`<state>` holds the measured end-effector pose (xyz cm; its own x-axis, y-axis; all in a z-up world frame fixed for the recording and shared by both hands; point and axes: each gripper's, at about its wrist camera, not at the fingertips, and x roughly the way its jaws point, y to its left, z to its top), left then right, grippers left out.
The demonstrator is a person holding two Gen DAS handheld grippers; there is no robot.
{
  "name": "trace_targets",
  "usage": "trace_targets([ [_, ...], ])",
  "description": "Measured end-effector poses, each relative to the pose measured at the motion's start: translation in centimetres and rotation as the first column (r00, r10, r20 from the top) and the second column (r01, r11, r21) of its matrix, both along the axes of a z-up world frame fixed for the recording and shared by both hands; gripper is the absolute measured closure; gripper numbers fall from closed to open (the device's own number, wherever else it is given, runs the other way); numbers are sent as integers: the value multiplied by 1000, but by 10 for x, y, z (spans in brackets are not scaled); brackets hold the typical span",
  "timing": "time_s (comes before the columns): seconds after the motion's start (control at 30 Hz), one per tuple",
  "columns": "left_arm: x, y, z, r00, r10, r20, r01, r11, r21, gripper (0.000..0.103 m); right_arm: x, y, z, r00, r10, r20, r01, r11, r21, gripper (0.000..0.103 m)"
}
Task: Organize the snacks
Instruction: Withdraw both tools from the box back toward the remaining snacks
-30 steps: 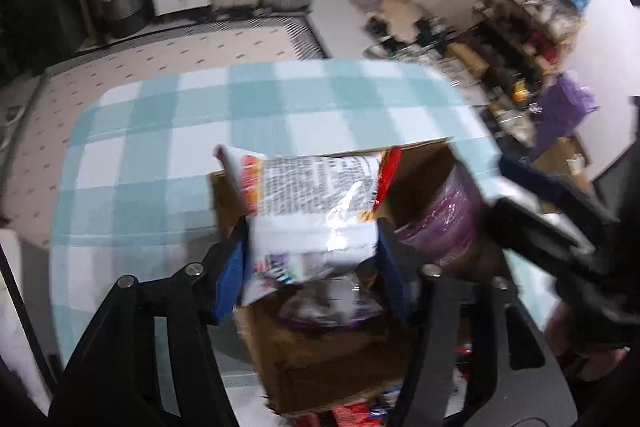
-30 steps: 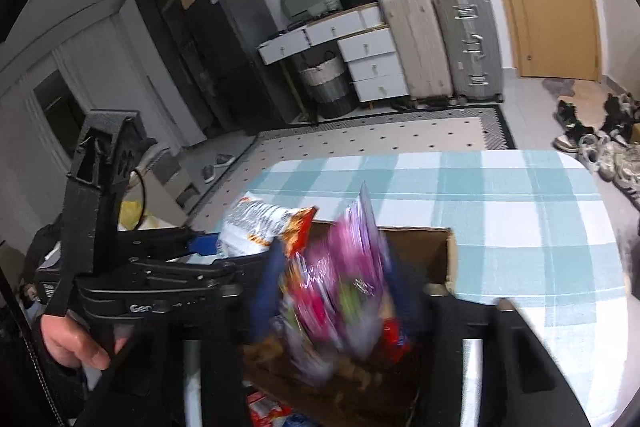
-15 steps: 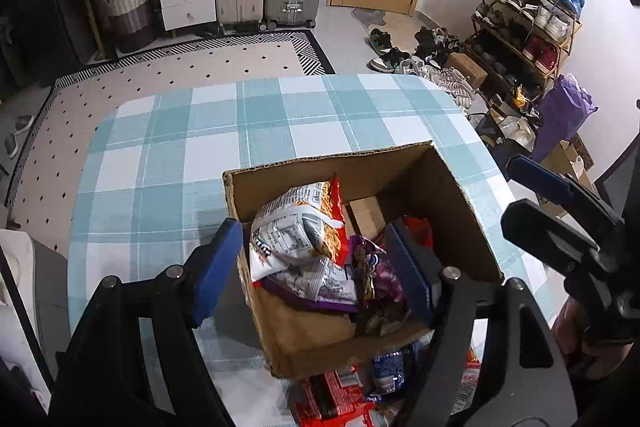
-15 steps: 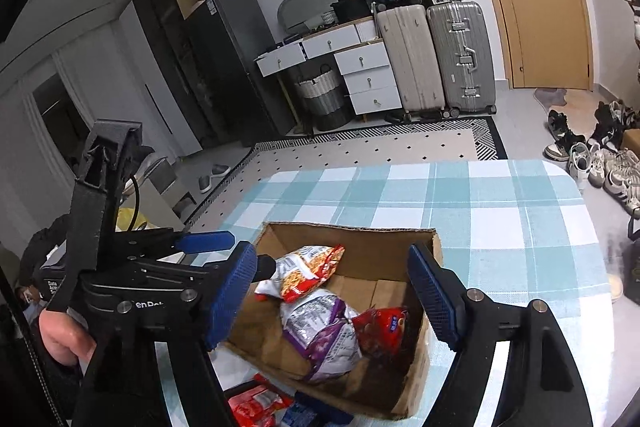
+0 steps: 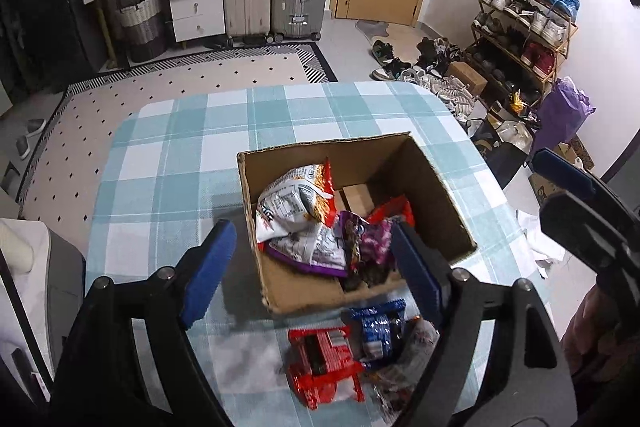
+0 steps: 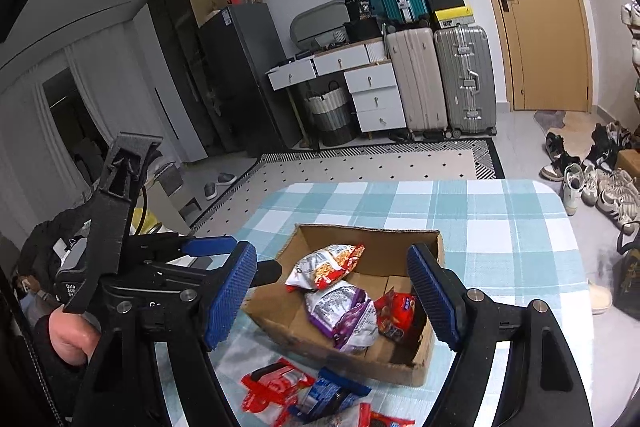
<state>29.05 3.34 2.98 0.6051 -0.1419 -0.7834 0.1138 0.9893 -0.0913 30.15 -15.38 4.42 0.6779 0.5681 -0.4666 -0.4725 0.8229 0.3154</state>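
Both grippers are held up side by side, each pointing forward and downward. The left gripper [image 5: 312, 267] has its blue-padded jaws spread wide with nothing between them. The right gripper [image 6: 332, 291] is likewise spread wide and empty. A bare hand [image 6: 70, 341] wraps the left gripper's handle. Part of the other hand [image 5: 580, 331] shows at the right gripper's handle.

Snack bags [image 5: 316, 223] piled in open cardboard box [image 5: 436, 183], packets [image 5: 348, 347] beside
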Motion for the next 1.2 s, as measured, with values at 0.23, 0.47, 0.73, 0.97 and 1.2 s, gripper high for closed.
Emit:
trace_targets([
  [0.23, -37, 0, 12, 999, 9, 41, -9, 1000, -9, 21, -35, -6, 11, 1000, -7, 28, 7, 1000, 2, 20],
  [0.47, -75, -4, 13, 997, 6, 81, -8, 1000, 23, 19, -69, -16, 10, 999, -17, 32, 16, 1000, 17, 16],
  [0.73, -111, -2, 7, 995, 24, 94, -26, 1000, 17, 18, -99, -22, -2, 999, -36, 16, 36, 999, 36, 13],
  [0.97, -141, 5, 0, 994, 40, 104, -39, 999, -14, 16, -128, -39, -12, 995, -91, 37, 89, 994, 69, 12],
  [1.2, -165, 12, -11, 986, 76, 147, -74, 997, -17, 10, -154, -48, -33, 992, -108, 61, 104, 993, 60, 11],
])
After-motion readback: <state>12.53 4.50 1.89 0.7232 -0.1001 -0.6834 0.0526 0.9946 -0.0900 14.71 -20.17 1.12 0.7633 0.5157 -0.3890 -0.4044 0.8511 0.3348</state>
